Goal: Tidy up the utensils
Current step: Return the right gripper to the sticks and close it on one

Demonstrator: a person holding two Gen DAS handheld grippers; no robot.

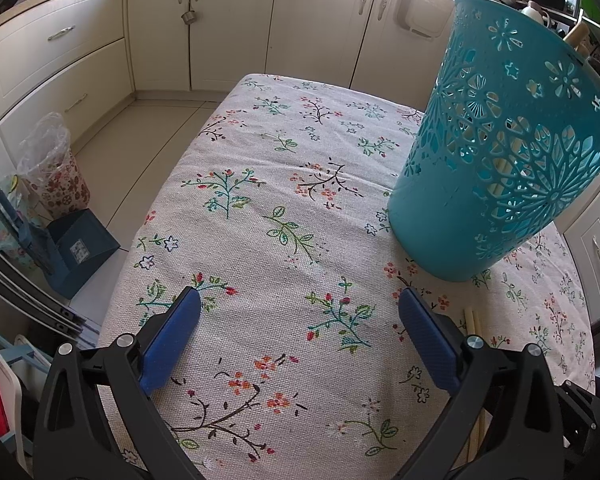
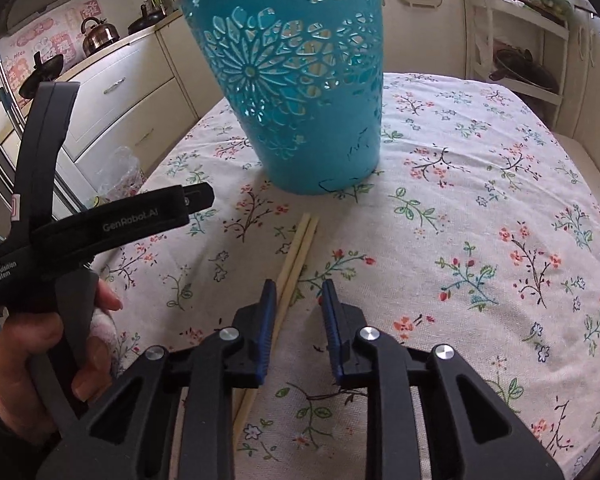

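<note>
A teal perforated basket stands upright on the floral tablecloth, also in the right wrist view; pale sticks show through its holes. A pair of wooden chopsticks lies on the cloth in front of the basket, running under the right gripper's left finger; their tips show in the left wrist view. My left gripper is open wide and empty above the cloth, left of the basket. My right gripper is open, jaws narrower, low over the chopsticks, which lie between and beside its fingers, not clamped.
The floral-clothed table ends at the left over a tiled floor with a blue box and a bagged bin. Cream cabinets line the back. The left hand-held gripper appears at the left of the right wrist view.
</note>
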